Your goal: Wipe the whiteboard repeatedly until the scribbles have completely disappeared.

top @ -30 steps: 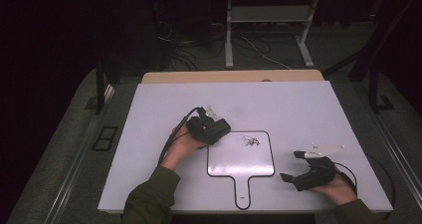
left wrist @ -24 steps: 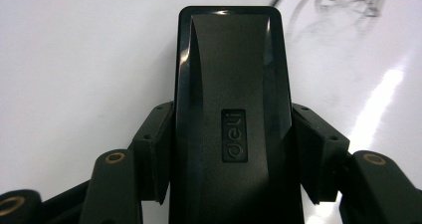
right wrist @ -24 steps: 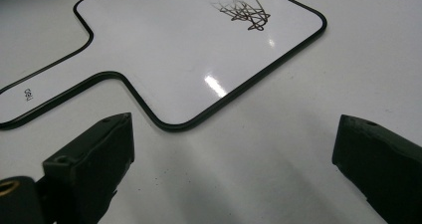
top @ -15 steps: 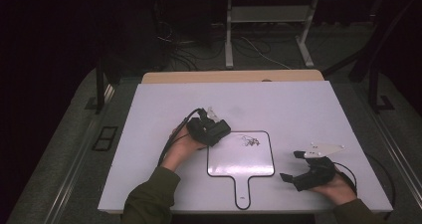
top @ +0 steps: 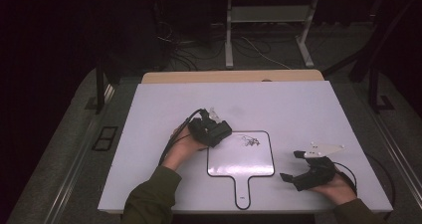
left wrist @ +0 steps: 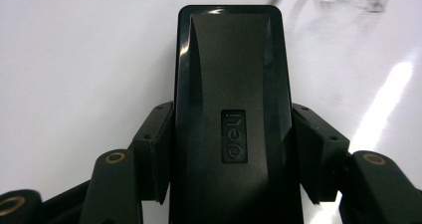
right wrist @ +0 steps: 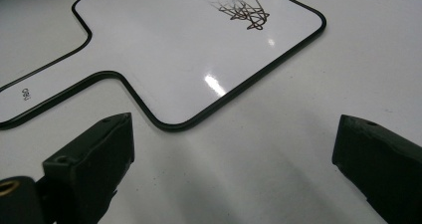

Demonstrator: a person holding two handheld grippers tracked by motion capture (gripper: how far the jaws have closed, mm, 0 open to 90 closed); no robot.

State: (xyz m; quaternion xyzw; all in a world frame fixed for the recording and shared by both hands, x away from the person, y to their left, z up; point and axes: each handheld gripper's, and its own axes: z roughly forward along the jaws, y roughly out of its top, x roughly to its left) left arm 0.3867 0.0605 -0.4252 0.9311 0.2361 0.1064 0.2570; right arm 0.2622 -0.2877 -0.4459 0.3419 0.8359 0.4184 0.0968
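A white rectangular table [top: 298,109] fills the middle of the high view, with dark floor and cables beyond it at twelve o'clock. Near the table's centre lies a small white paddle-shaped whiteboard with a thin black border [top: 249,162], its short handle pointing toward six o'clock and a tangle of dark scribbled marker lines [top: 250,141] near its top edge. The left tool [top: 219,130], held in the person's left hand [top: 181,147], sits at about nine o'clock from the scribble, at the board's upper left corner. In the left gripper view its two black jaws press against both long sides of a glossy black rectangular plastic eraser with a raised logo [left wrist: 231,114], so this tool is clamped on the eraser; the eraser points toward faint smudged marks [left wrist: 356,0] at one o'clock on the white surface. The right tool [top: 293,167], held in the person's right hand [top: 338,186], rests on the table at about four o'clock from the board, apart from it, a grey three-cornered plate [top: 323,148] on top. In the right gripper view its jaws stand wide apart with nothing between them, and the board with its brown-black scribble [right wrist: 244,10] lies ahead at eleven o'clock.
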